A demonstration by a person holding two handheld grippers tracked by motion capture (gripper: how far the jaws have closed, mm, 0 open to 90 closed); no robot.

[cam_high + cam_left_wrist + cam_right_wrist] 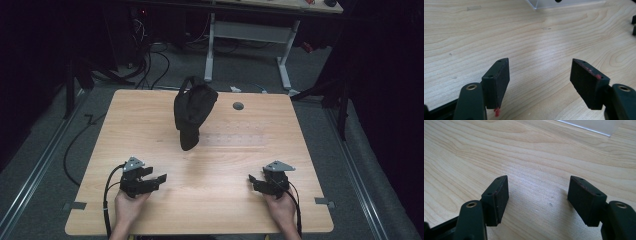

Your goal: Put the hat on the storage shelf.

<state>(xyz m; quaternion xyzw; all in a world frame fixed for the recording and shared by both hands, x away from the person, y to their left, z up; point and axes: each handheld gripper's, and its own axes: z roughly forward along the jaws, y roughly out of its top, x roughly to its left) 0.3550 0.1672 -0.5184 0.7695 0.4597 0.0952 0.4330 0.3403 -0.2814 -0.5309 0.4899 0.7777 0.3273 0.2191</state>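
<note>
Both hands rest at the near edge of the table. Left gripper low over the wood, jaws spread wide, nothing between them; bare grain shows between its pads. Right gripper likewise wide open and empty, pads apart over bare wood.

Black cap sits well apart from both, up the middle of the table toward the far side. It appears perched on a clear stand, brim hanging toward the person; the stand itself is hard to make out in the high view, though a clear edge shows at the top of the left gripper view.

Risks, as judged:
- Soft fabric: a pinch on the crown may just fold cloth and slip off.
- Perched load: a push from one side could tip cap and stand together, since neither looks fixed down.
- Transparent stand: easy to misjudge and strike with a jaw on the way in.
- Two grippers converging on one small thing may knock each other.
- Trailing cables near the edge could snag on a long reach.
</note>
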